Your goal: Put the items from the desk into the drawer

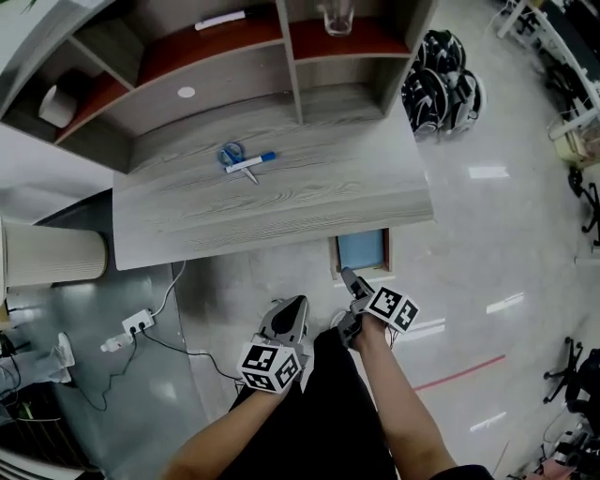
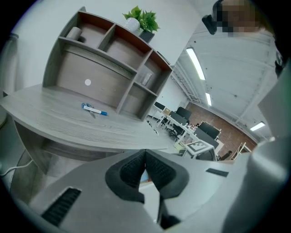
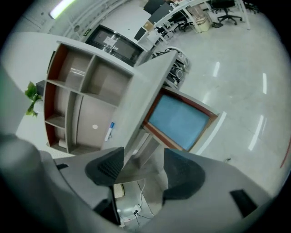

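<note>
On the grey wooden desk (image 1: 309, 202) lie blue-handled scissors (image 1: 232, 153) and a white marker with a blue cap (image 1: 249, 164), touching each other. The marker (image 2: 95, 110) shows far off in the left gripper view, and the marker (image 3: 109, 131) also shows in the right gripper view. An open drawer with a blue bottom (image 1: 361, 250) sticks out under the desk's front right; the drawer (image 3: 179, 119) looks empty. My left gripper (image 1: 292, 303) hangs below the desk's front edge, shut on nothing (image 2: 145, 169). My right gripper (image 1: 349, 276) is just in front of the drawer, open and empty (image 3: 143, 166).
A hutch of shelves (image 1: 281, 56) at the desk's back holds a glass (image 1: 337, 17), a white marker (image 1: 220, 21) and a roll (image 1: 56, 105). On the floor are a power strip with cables (image 1: 138, 323), a pale cylinder (image 1: 52, 253) at left and helmets (image 1: 441, 84) at right.
</note>
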`<move>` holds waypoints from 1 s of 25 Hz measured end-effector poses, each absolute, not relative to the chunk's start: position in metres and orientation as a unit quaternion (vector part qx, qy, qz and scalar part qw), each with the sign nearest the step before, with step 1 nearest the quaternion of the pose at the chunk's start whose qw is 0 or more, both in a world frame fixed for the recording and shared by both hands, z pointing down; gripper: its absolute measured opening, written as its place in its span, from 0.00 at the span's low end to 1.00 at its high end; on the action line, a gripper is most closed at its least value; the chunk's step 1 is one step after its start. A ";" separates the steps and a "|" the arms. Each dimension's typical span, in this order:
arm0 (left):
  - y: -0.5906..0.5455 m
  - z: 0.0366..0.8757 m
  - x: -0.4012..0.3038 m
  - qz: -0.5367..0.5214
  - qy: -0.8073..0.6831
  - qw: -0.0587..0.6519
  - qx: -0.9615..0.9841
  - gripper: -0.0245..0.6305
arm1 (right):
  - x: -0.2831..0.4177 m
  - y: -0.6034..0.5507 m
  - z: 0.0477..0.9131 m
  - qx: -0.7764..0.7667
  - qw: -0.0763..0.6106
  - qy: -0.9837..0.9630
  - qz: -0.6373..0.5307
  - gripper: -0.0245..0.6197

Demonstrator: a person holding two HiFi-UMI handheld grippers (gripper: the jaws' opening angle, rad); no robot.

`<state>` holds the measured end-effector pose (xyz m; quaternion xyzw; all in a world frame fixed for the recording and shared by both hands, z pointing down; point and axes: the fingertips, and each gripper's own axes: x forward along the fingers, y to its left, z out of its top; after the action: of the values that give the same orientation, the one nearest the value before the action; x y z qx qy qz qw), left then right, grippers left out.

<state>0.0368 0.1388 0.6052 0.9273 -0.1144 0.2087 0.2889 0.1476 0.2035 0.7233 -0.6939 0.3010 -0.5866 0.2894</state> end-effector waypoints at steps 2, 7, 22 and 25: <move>0.135 0.599 0.024 0.204 -0.119 0.297 0.925 0.06 | 0.140 0.203 0.702 -0.699 0.268 0.332 -0.574 0.49; 0.129 0.572 -0.001 0.191 -0.113 0.286 0.932 0.06 | 0.121 0.200 0.647 -0.725 0.174 0.424 -0.514 0.48; 0.117 0.486 0.005 0.136 -0.096 0.260 0.951 0.06 | 0.081 0.178 0.493 -0.779 0.045 0.528 -0.335 0.08; 0.118 0.464 0.005 0.126 -0.078 0.230 0.962 0.06 | 0.073 0.172 0.458 -0.785 0.047 0.540 -0.300 0.07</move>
<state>0.0052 0.1179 0.4638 0.9619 -0.0782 0.1265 0.2295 0.0728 0.1716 0.4577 -0.7850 0.5402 -0.2996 0.0474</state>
